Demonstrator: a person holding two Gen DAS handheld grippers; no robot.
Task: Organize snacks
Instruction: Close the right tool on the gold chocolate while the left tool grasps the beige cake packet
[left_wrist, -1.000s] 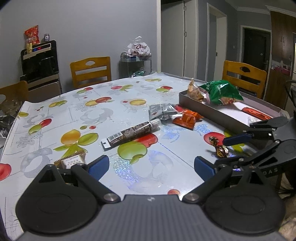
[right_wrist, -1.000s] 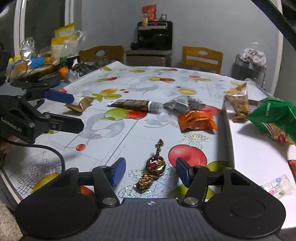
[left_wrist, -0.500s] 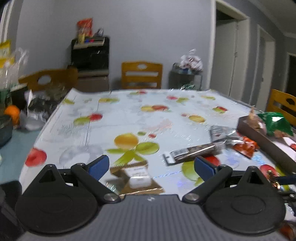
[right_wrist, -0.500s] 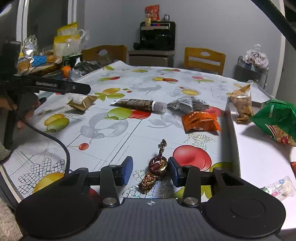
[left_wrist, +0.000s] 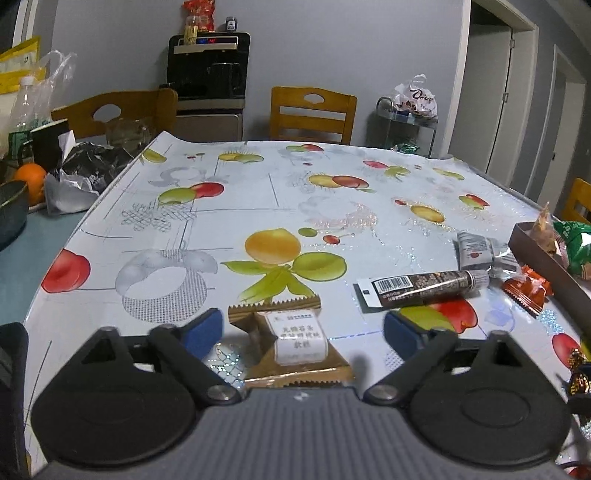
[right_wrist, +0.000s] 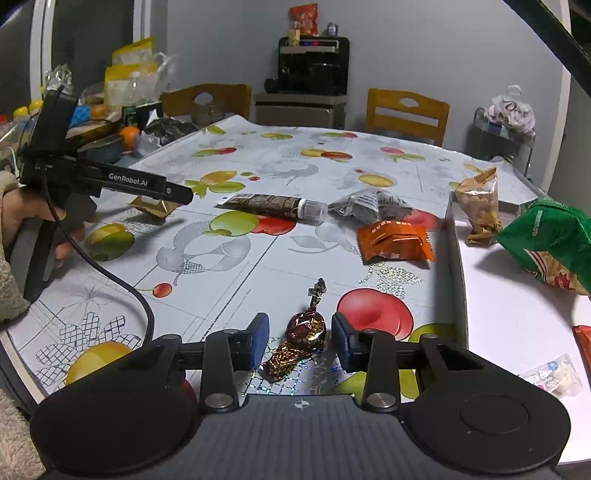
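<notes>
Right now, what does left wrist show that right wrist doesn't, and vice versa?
Left wrist only: the gold packet's white label, between the closing left fingers, untouched. Right wrist only: a hand on the left gripper, the tray's white floor and a small clear packet in it. Both: tube, orange packet, green bag, wrapped candy.

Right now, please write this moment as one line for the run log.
left gripper: closing, around gold packet, no contact | right gripper: pads beside wrapped candy, not pressing | tray: holds green bag
</notes>
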